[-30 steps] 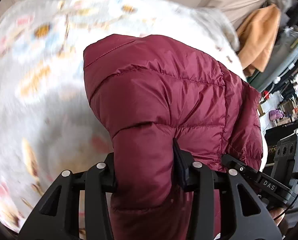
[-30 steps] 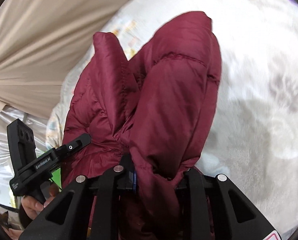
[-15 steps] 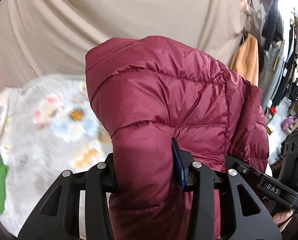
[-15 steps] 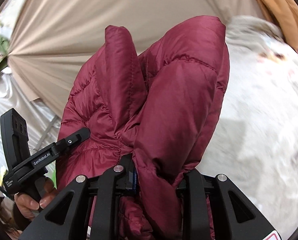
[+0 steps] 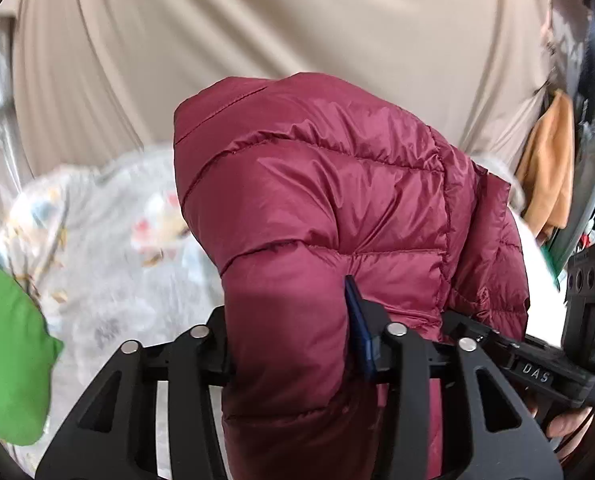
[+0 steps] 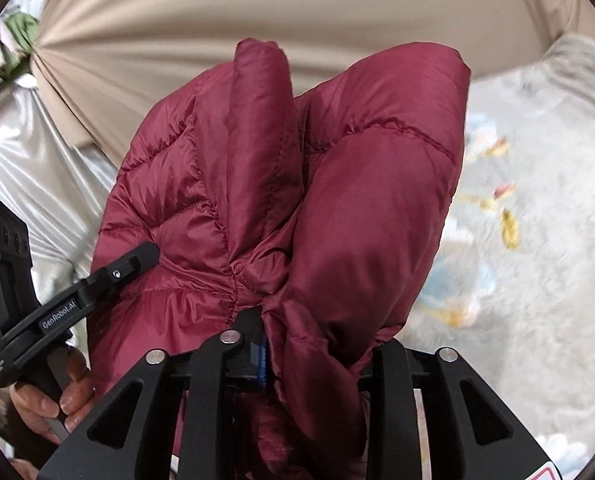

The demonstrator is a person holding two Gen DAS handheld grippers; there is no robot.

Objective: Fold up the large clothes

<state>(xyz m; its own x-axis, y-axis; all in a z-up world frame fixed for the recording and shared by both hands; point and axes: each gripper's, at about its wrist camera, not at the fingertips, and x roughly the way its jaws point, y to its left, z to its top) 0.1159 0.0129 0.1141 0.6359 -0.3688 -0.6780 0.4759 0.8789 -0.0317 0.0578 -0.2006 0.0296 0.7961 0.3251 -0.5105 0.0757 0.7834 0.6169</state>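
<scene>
A maroon quilted puffer jacket (image 5: 329,208) fills the middle of the left wrist view and also the right wrist view (image 6: 337,200). My left gripper (image 5: 293,344) is shut on a thick fold of it. My right gripper (image 6: 317,352) is shut on another bunched fold. The jacket is held up off the bed, folded over between the two grippers. The right gripper shows at the right edge of the left wrist view (image 5: 537,368), and the left gripper shows at the left of the right wrist view (image 6: 77,300).
A pale bedspread with a flower print (image 5: 109,240) lies below and shows at the right of the right wrist view (image 6: 537,240). A green cloth (image 5: 9,356) lies at the left. A beige curtain (image 5: 257,32) hangs behind. An orange garment (image 5: 549,168) hangs at the right.
Both grippers have lifted and tilted up with the jacket: the bedspread has dropped lower in view and the curtain now fills the top. The grip on the jacket is unchanged.
</scene>
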